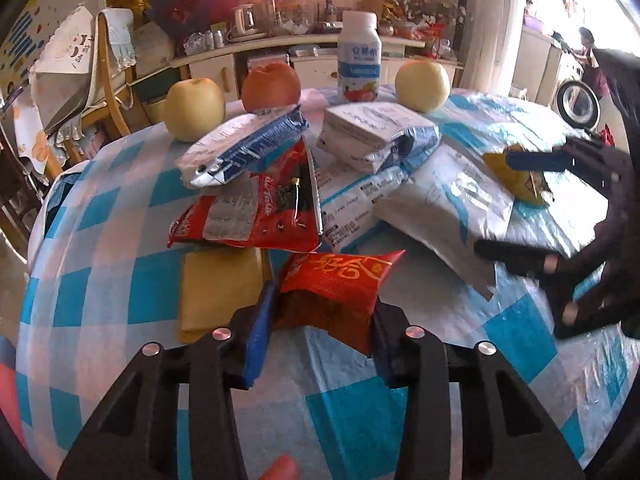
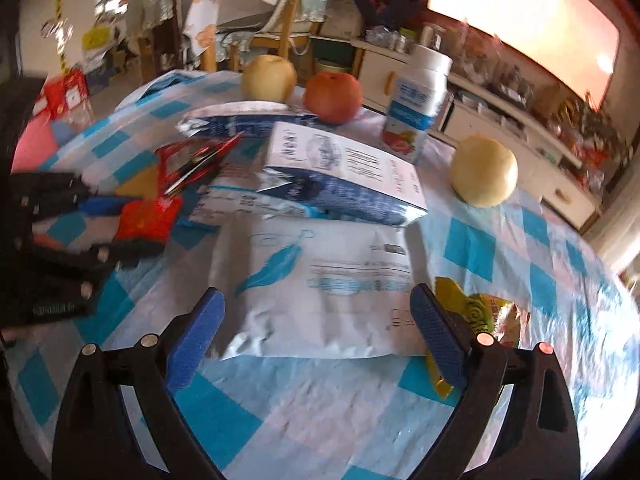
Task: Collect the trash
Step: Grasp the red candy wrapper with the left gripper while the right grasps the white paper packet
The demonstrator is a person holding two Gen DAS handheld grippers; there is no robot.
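Near the table (image 1: 100, 216) edge, left gripper (image 1: 324, 316) pinches a red packet (image 1: 344, 280). Beside it, right gripper (image 2: 316, 336) spread wide over a white pouch (image 2: 320, 280), touching nothing.

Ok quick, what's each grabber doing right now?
Left gripper: closed on the red packet.
Right gripper: open, holding nothing, white bag between its fingers.

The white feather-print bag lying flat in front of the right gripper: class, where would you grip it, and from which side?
Probably its near edge, coming in low from the right gripper's side. The white feather-print bag lies flat, far end under other packets, and is wider than the open jaws.
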